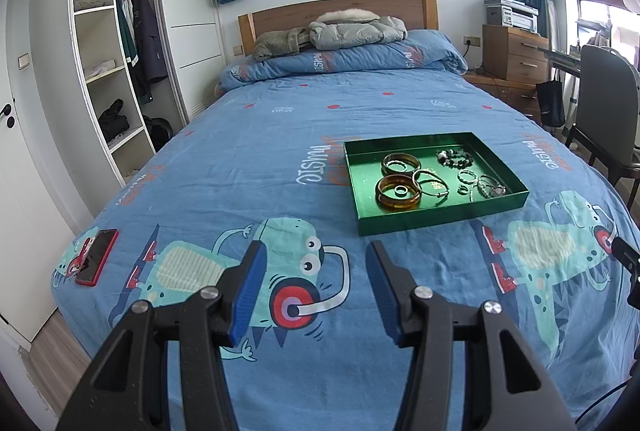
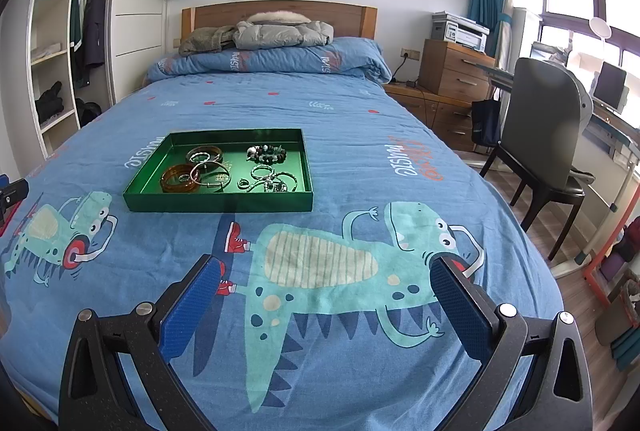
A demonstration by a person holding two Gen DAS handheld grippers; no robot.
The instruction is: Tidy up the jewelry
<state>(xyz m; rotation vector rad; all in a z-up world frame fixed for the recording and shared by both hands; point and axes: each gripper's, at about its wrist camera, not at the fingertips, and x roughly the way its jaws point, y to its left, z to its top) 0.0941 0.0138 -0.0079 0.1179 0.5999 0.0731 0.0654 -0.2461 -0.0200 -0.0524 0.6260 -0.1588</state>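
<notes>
Both grippers, left gripper (image 1: 316, 267) and right gripper (image 2: 326, 283), hover wide and empty over the bed (image 1: 240, 151); jewelry lies jumbled in the green tray (image 1: 440, 220) at one o'clock, unsorted.

Green tray (image 2: 218, 201) holds jewelry; right gripper (image 2: 326, 271) fingers apart, empty.

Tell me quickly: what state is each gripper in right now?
Left gripper: open, holding nothing.
Right gripper: open, holding nothing.
</notes>
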